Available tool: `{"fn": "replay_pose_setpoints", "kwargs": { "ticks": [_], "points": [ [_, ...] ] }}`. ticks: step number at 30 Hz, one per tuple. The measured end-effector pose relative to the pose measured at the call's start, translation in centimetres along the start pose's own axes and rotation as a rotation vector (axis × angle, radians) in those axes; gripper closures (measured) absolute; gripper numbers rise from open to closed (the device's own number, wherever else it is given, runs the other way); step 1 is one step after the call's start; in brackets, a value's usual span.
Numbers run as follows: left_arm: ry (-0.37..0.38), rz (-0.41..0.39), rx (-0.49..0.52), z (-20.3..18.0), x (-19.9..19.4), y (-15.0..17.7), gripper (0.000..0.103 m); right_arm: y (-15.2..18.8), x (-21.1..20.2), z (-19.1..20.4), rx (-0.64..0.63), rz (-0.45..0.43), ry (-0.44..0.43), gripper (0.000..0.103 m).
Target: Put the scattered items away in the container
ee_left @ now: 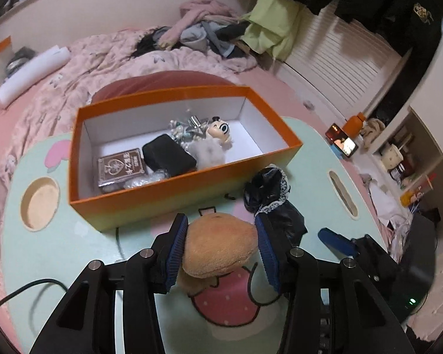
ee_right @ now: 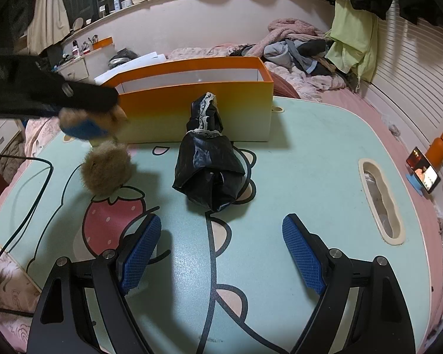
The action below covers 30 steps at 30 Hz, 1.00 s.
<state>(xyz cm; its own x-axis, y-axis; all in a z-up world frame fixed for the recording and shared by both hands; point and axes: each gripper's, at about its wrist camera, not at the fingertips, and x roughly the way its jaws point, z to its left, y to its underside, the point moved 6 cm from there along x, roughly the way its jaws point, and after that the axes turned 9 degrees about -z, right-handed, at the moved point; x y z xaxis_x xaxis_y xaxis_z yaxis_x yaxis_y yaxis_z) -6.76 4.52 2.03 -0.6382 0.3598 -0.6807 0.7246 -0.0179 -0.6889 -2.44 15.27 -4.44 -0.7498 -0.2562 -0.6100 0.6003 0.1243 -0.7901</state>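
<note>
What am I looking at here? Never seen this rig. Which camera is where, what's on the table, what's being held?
No robot: a person holds a two-finger gripper in each hand, each with a fisheye camera looking along its fingers. The left wrist view shows the left gripper closed on a tan plush toy, lifted in front of the orange box. The box already holds a card tin, a black pouch and a small doll. The right wrist view shows the right gripper open and empty above the mint table. A black lace-trimmed bag lies outside the box; a fuzzy brown pompom hangs below the toy.
</note>
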Motion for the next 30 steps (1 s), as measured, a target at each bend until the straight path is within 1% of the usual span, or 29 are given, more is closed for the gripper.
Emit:
{"fn": "replay_pose_setpoints", "kwargs": {
  "ticks": [1, 2, 4, 6, 7, 8, 10, 12, 13, 16, 19, 20, 23, 24, 30],
  "points": [
    [0.012, -0.001, -0.004, -0.1, 0.3, 0.2, 0.051, 0.0, 0.0, 0.0, 0.000, 0.000, -0.001, 0.019],
    [0.029, 0.001, -0.009, -0.2, 0.5, 0.4, 0.040, 0.0, 0.0, 0.0, 0.001, -0.001, -0.001, 0.019],
    [0.055, 0.003, -0.024, -0.6, 0.6, 0.4, 0.029, 0.0, 0.0, 0.0, 0.000, 0.000, -0.002, 0.019],
    [0.062, -0.034, -0.034, -0.3, -0.1, 0.4, 0.028, 0.0, 0.0, 0.0, 0.000, -0.001, -0.003, 0.019],
    [0.054, -0.051, -0.035, 0.0, -0.5, 0.5, 0.025, 0.0, 0.0, 0.0, 0.000, -0.001, -0.003, 0.019],
    [0.040, -0.065, -0.040, 0.3, -0.9, 0.7, 0.021, 0.0, 0.0, 0.0, 0.000, -0.001, -0.003, 0.019],
    [-0.017, -0.086, -0.057, 1.5, -1.7, 1.4, 0.018, 0.0, 0.0, -0.1, 0.000, -0.001, -0.003, 0.019],
    [-0.079, -0.092, -0.073, 2.7, -2.2, 2.7, 0.014, 0.0, 0.0, -0.1, 0.001, -0.001, -0.004, 0.019],
    [-0.097, -0.087, -0.075, 3.0, -2.3, 3.5, 0.011, 0.1, 0.0, -0.1, 0.000, 0.000, -0.004, 0.019],
    [-0.116, -0.040, -0.057, 3.4, -1.8, 6.2, 0.010, 0.1, 0.0, -0.1, -0.001, 0.000, -0.003, 0.019],
    [-0.169, -0.022, -0.026, 3.5, -1.2, 8.2, 0.009, 0.1, 0.0, -0.1, 0.001, 0.001, -0.002, 0.019],
    [-0.191, -0.034, 0.010, 3.3, -1.2, 8.5, 0.007, 0.1, 0.0, -0.1, 0.001, 0.002, -0.001, 0.019],
    [-0.254, -0.008, 0.094, 2.6, -0.6, 9.0, 0.000, 0.2, 0.0, -0.1, -0.001, 0.003, 0.001, 0.019],
    [-0.242, -0.012, 0.096, 2.5, -0.6, 9.1, 0.000, 0.2, 0.0, -0.1, -0.001, 0.002, 0.001, 0.019],
    [-0.237, -0.020, 0.094, 2.7, -0.9, 8.9, 0.000, 0.2, 0.0, 0.0, -0.001, 0.001, 0.000, 0.019]
  ]
}}
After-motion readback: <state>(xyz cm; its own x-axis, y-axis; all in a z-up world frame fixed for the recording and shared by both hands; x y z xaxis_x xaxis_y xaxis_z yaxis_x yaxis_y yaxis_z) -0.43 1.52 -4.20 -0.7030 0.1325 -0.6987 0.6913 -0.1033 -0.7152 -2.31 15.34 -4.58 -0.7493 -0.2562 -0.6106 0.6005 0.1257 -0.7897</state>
